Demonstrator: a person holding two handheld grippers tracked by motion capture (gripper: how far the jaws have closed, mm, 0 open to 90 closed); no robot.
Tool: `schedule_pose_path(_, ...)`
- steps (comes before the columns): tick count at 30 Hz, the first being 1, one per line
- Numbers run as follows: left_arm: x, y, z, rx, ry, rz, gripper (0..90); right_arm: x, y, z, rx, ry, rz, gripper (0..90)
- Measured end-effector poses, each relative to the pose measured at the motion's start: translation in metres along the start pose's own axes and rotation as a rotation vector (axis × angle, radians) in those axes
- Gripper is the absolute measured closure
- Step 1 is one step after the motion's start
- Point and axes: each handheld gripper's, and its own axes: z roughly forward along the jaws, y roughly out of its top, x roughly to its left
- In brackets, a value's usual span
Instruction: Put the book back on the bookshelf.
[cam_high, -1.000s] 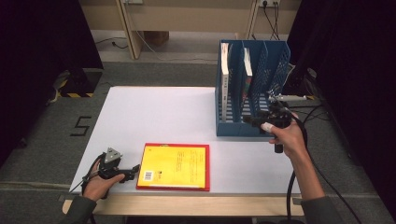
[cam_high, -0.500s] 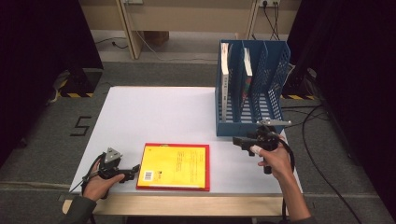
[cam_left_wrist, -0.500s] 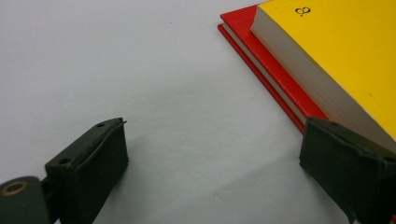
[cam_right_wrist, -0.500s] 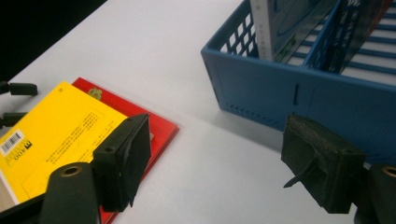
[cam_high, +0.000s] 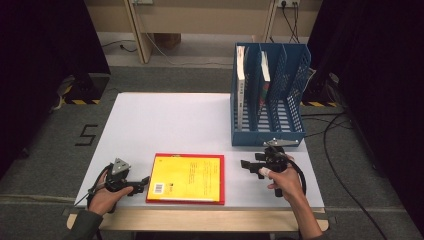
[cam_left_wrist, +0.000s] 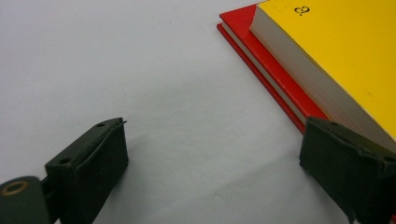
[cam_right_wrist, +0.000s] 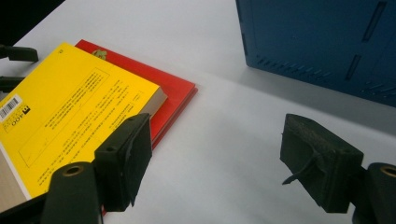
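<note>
Yellow book (cam_left_wrist: 336, 51) cropped; cover text unreadable

Each gripper is presenting a black body topped by a grey three-cornered plate, with a black cable trailing from it: left gripper (cam_high: 142, 184), right gripper (cam_high: 243, 164). The jaws are carrying black foam pads (cam_right_wrist: 321, 161), scuffed and fraying at the edges, and are showing brass-coloured screw eyelets. The left forearm is wearing a dark sleeve (cam_high: 84, 226).

White table (cam_high: 165, 120) with a red book (cam_high: 186, 200) under a yellow one, blue file rack (cam_high: 268, 135) beyond.
</note>
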Motion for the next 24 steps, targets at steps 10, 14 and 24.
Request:
schedule_pose_path(10,0.005,0.001,-0.005,-0.004,-0.007,-0.014,15.1,0.011,-0.006,0.009,0.021,0.041,-0.009,25.9)
schedule_pose_path(14,0.005,0.002,-0.009,-0.025,-0.032,-0.039,14.6,0.016,-0.008,0.013,0.033,0.06,-0.01,25.7)
schedule_pose_path(24,-0.011,0.006,-0.014,-0.027,-0.081,0.002,17.5,0.024,-0.014,0.023,0.056,0.107,0.002,25.7)
